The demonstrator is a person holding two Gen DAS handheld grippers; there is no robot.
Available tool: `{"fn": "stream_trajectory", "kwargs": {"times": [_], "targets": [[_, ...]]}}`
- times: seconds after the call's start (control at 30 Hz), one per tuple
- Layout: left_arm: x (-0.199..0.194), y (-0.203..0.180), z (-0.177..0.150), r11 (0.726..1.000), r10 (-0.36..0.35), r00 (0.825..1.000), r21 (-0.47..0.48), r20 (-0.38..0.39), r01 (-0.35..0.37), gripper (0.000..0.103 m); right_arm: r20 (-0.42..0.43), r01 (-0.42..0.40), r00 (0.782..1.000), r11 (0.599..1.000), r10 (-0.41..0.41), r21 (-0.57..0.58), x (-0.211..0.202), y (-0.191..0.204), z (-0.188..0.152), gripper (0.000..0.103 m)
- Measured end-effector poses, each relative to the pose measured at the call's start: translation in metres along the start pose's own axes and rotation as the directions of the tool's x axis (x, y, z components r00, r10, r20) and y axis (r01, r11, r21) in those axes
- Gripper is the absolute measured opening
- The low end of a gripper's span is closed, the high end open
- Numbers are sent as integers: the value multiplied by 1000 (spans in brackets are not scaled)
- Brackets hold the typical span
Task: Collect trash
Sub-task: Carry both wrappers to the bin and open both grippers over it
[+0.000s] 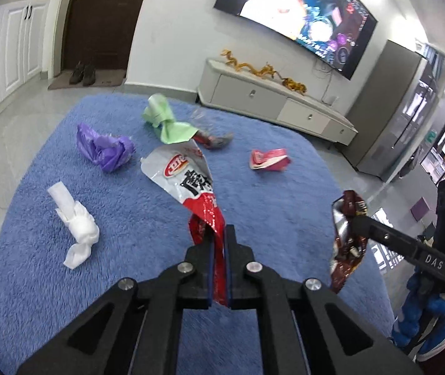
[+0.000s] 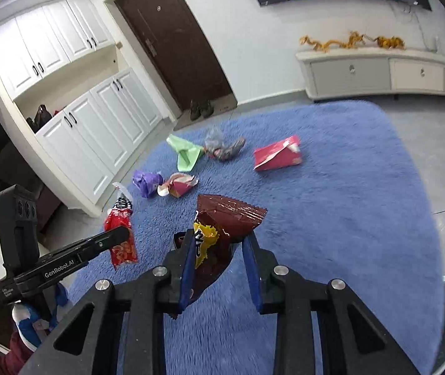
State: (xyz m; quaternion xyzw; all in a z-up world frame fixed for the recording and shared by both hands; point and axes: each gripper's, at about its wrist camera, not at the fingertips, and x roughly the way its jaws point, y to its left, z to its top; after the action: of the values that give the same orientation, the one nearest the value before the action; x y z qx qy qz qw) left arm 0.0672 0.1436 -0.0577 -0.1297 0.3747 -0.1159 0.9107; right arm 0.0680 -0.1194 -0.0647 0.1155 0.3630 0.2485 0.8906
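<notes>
Above a blue shag rug (image 1: 147, 206), two hand-held grippers each carry a piece of litter. The left hand-held gripper (image 1: 218, 237) is clamped narrow on the red tail of a white-and-red snack bag (image 1: 188, 184), which stands up from the blue-padded fingers (image 1: 210, 259) clear of the rug. The right hand-held gripper (image 2: 219, 243) has a brown chip bag (image 2: 222, 218) with a yellow logo caught between its fingers; in its own view the jaws stand partly apart, the bag pressed against the left pad, and whether the right pad touches it cannot be told. The left wrist view shows that same bag hanging crumpled from the gripper's tip at the right edge of the rug.

The uncollected litter lies on the rug farther out. A knotted white tissue (image 1: 75, 228) rests at the near left, with a purple plastic bag (image 1: 103, 150) beyond it. A green bag (image 1: 166, 122) lies at the far side, just beside a grey-and-red crumpled wrapper (image 1: 216, 140), and a pink-red carton (image 1: 269, 159) sits well apart to the right. The right wrist view also shows a small torn red-and-white packet (image 2: 178, 186) beside the purple bag.

Past the rug, a low white TV cabinet (image 1: 278, 106) stands against the wall under a lit wall-mounted television (image 1: 300, 15), and a pair of shoes (image 1: 82, 73) sits at a dark brown door (image 1: 103, 18).
</notes>
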Motion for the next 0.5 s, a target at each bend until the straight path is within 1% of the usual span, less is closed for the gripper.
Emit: {"fn": "stream_trajectory", "kwargs": {"times": [0.13, 0.2, 0.27, 0.37, 0.43, 0.5], "targets": [[-25, -24, 0, 998, -15, 999, 54, 38, 12, 5, 79, 49, 996, 999, -48, -9, -44, -5, -5, 27], [-35, -35, -1, 997, -26, 998, 80, 52, 22, 5, 117, 81, 990, 997, -78, -15, -67, -9, -8, 27], [-44, -55, 0, 991, -52, 997, 123, 62, 44, 5, 156, 111, 982, 994, -108, -12, -91, -18, -11, 27], [-46, -89, 2, 979, -91, 994, 188, 57, 79, 5, 213, 175, 962, 985, -172, 4, -125, -35, -18, 27], [-45, -116, 1, 965, -122, 992, 240, 44, 108, 5, 245, 207, 946, 977, -211, 40, -147, -54, -22, 27], [-39, -149, 0, 945, -150, 988, 297, 18, 138, 5, 269, 254, 926, 964, -265, 75, -165, -72, -28, 27]]}}
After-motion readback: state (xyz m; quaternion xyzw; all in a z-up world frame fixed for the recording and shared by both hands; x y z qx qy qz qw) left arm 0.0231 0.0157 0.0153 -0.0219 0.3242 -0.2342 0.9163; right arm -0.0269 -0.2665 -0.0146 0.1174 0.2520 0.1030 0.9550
